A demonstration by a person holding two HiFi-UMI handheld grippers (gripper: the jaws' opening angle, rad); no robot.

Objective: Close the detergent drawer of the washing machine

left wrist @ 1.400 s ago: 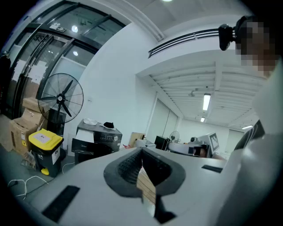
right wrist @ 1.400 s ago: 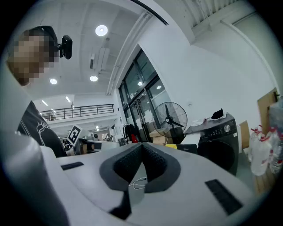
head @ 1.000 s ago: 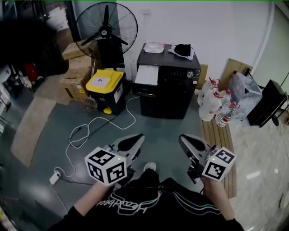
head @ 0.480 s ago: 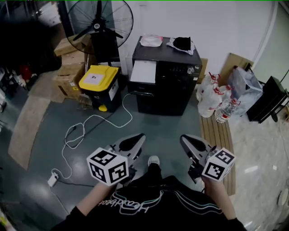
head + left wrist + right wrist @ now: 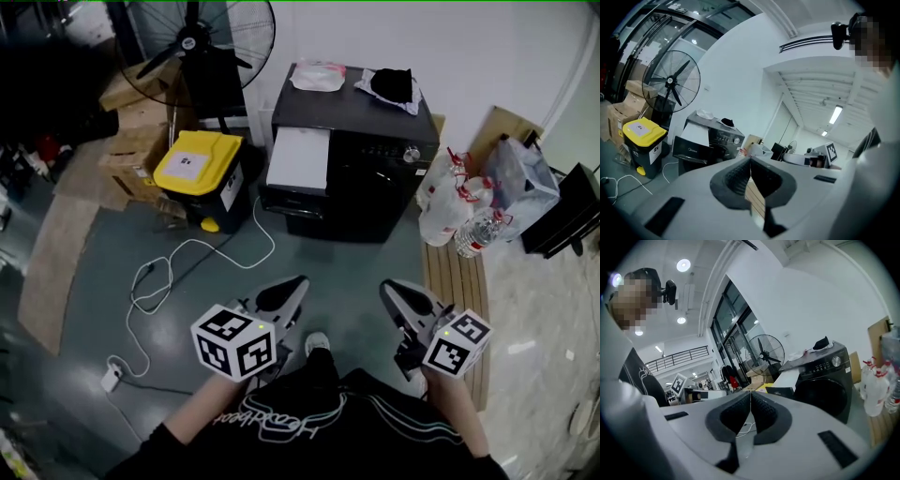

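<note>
A black washing machine (image 5: 361,164) stands against the far wall, some way ahead of me. Its detergent drawer (image 5: 298,159) sticks out at the top left, white on top with a dark front. The drawer (image 5: 692,140) shows pulled out in the left gripper view, and the drawer (image 5: 786,384) again in the right gripper view. My left gripper (image 5: 286,292) and right gripper (image 5: 398,295) are held low in front of the person, well short of the machine. Both are shut with nothing in them.
A yellow-lidded bin (image 5: 199,178) sits left of the machine, with a standing fan (image 5: 202,47) and cardboard boxes (image 5: 131,150) behind it. A white cable (image 5: 178,267) snakes over the floor to a power strip (image 5: 111,378). Bags and bottles (image 5: 469,202) and a wooden pallet (image 5: 455,281) lie at right.
The head view has shifted, so the washing machine now sits a little lower and more to the right in frame. Both grippers stay shut in about the same place.
</note>
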